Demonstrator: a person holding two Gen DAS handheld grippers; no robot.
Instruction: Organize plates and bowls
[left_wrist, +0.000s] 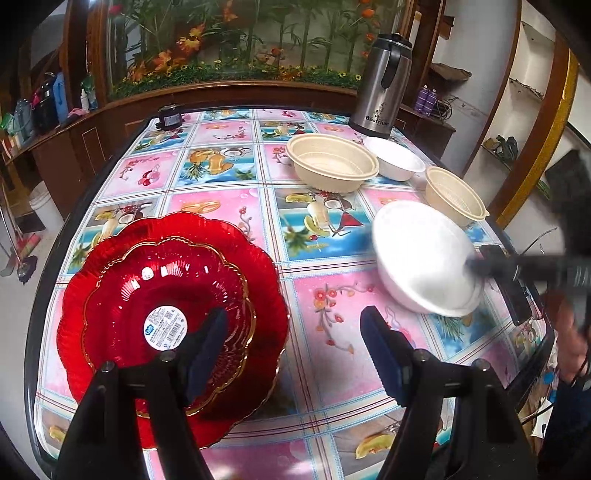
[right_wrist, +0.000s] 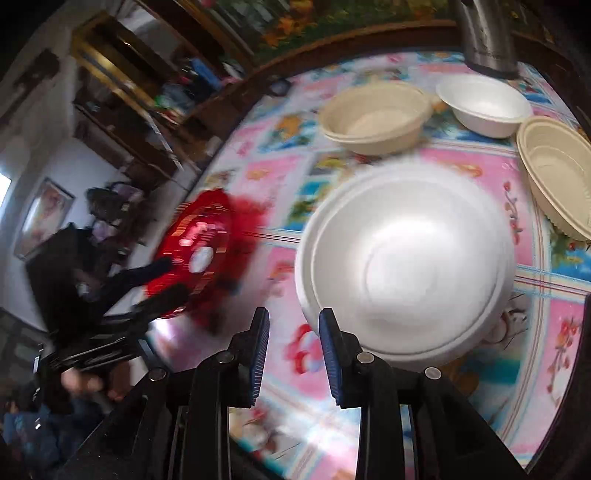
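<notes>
Red glass-like plates (left_wrist: 173, 314) lie stacked at the near left of the table, a smaller gold-rimmed scalloped one nested in a larger one, a round white label on its centre. The left gripper (left_wrist: 291, 354) hangs above their right edge with its blue-padded jaws spread wide and nothing between them; one pad overlaps the plates in the view, the other stands over the tablecloth (left_wrist: 229, 206).

To the right sits a white foam bowl stack (right_wrist: 402, 258), 2 bowls nested by the look of the doubled rim. The right gripper (right_wrist: 293, 350) is just beside its near left rim, jaws narrowly parted with only tablecloth showing in the gap; the pads grip nothing. In the left wrist view that gripper appears as a blurred dark bar touching or overlapping the stack's right rim; which, cannot be told.

Farther back stand a wide beige bowl (left_wrist: 332, 162), a small white foam bowl (left_wrist: 395, 158) just beside it, and a second beige ribbed bowl (left_wrist: 454, 195) near the right edge. A steel thermos jug (left_wrist: 384, 85) stands behind them.
</notes>
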